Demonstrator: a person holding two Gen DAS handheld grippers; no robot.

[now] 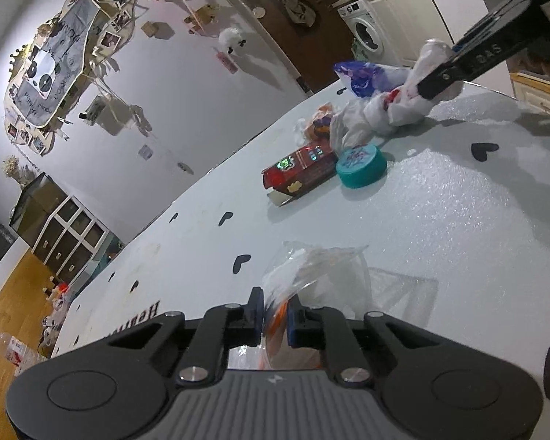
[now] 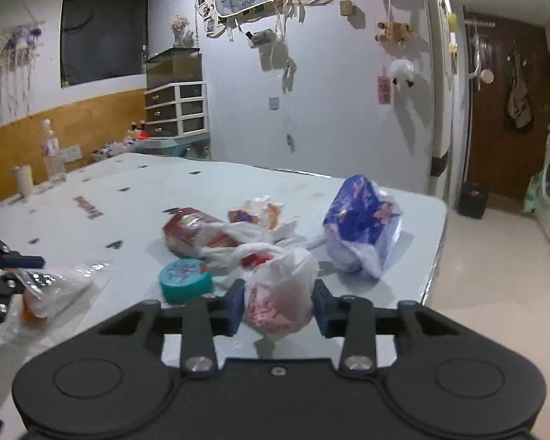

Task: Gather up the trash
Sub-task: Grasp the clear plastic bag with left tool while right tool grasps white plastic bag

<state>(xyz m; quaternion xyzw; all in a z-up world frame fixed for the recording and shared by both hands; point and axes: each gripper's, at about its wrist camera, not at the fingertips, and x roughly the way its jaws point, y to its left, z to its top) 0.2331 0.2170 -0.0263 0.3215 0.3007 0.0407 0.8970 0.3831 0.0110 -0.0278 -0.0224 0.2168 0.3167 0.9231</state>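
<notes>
My left gripper (image 1: 275,306) is shut on a crumpled clear wrapper with orange inside (image 1: 322,275), at the near side of the white table. In the right wrist view the same wrapper (image 2: 55,289) hangs from that gripper (image 2: 16,273) at the left edge. My right gripper (image 2: 279,302) is shut on a white plastic bag with red print (image 2: 282,275), which fills the gap between both pads. From the left wrist view that bag (image 1: 403,106) sits at the far right under the right gripper (image 1: 427,86).
More trash lies between the grippers: a red carton (image 2: 187,231), a teal round lid (image 2: 185,278), an orange-and-white wrapper (image 2: 260,212) and a blue-purple bag (image 2: 363,227). The table's edge (image 2: 436,256) drops off on the right. A bottle (image 2: 53,154) and a cup (image 2: 24,179) stand far left.
</notes>
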